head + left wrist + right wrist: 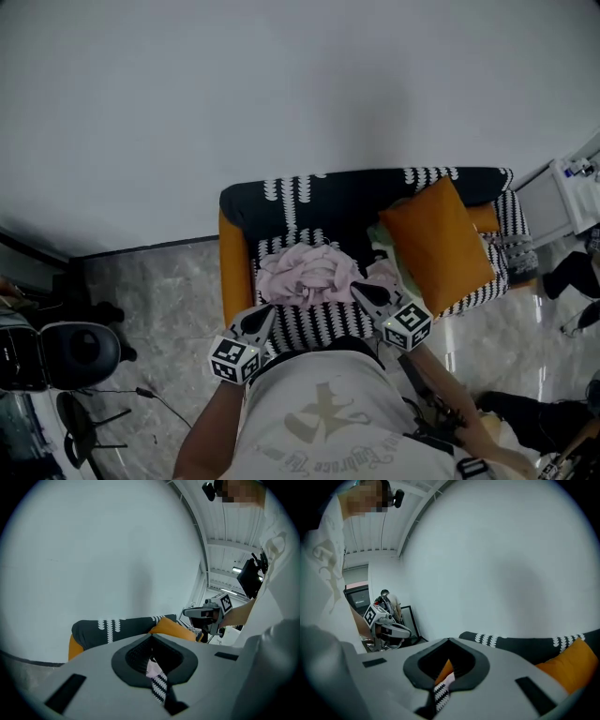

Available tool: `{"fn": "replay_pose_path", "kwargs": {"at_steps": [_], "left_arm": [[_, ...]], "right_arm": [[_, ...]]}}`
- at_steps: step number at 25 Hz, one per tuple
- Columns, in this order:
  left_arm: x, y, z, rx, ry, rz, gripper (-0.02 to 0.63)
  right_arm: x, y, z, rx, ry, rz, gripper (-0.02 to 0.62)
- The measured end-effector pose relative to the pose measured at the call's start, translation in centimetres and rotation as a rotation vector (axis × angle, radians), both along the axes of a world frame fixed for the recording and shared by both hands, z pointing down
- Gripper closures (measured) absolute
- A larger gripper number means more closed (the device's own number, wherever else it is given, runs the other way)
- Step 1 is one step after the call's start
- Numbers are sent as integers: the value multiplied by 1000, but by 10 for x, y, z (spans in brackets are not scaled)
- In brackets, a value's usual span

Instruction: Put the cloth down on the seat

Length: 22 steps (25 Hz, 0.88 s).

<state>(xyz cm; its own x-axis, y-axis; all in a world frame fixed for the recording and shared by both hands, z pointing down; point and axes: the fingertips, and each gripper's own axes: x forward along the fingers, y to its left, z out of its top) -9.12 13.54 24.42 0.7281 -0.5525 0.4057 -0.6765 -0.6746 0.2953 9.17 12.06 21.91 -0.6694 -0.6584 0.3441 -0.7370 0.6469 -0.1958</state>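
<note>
pink cloth (302,272) on seat (314,324), whole only in head view

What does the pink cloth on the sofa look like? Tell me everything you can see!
The cloth is pale pink and looks soft and thin. It lies crumpled in a loose heap with many folds, not spread flat. It rests on the black-and-white patterned seat, close to the backrest and left of the orange cushion. The left gripper and right gripper are shut just in front of it, and neither holds it.
</note>
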Motion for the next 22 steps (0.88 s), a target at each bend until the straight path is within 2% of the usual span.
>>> {"fn": "replay_pose_path", "kwargs": {"at_steps": [5, 22], "left_arm": [[3, 1, -7, 16, 29, 0, 595], [5, 40, -2, 11, 40, 62, 595]], "right_arm": [[2, 8, -5, -4, 7, 16, 580], [5, 47, -8, 2, 29, 80, 580]]}}
